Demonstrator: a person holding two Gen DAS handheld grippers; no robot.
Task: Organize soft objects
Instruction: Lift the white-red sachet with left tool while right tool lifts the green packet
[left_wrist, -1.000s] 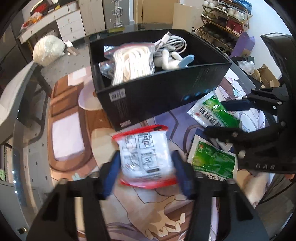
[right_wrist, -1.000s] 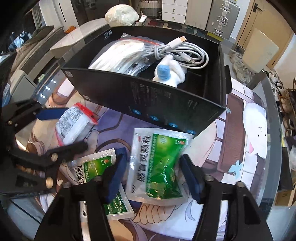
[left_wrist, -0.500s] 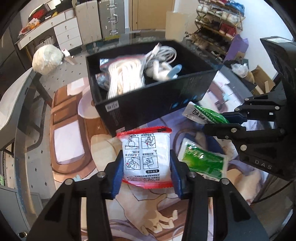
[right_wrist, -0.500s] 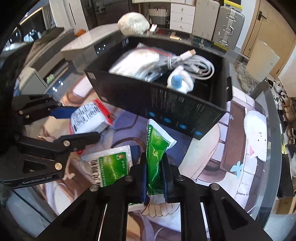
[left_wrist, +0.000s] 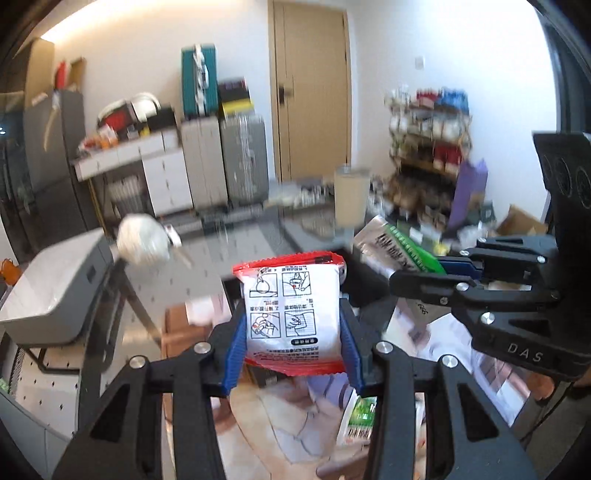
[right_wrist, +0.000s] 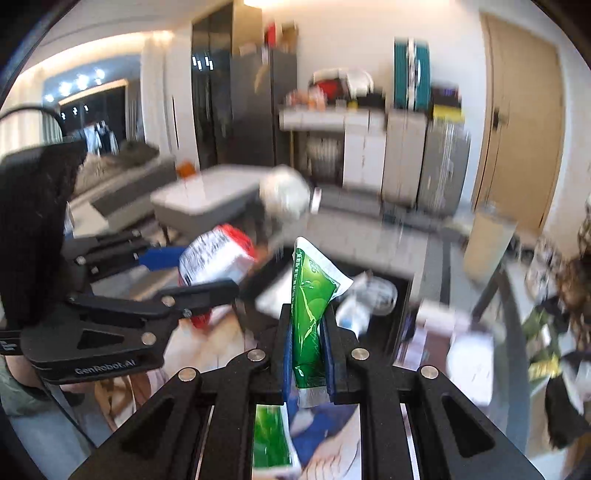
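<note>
- My left gripper (left_wrist: 291, 332) clamps the white pouch (left_wrist: 291, 314) across its puffy middle — light and squashy, I judge.
- My right gripper (right_wrist: 308, 354) pinches the green sachet (right_wrist: 310, 314) near its lower end; the slick foil could slip.

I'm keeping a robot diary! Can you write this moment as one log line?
left hand-held gripper: shut on white pack | right hand-held gripper: shut on green sachet | both lifted | second green sachet on mat

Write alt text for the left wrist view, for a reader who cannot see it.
The left gripper holds a white pouch with red edges upright between its blue pads, lifted above the table. At right, the right gripper holds a green sachet; another green sachet lies below, and the room behind is blurred.
</note>
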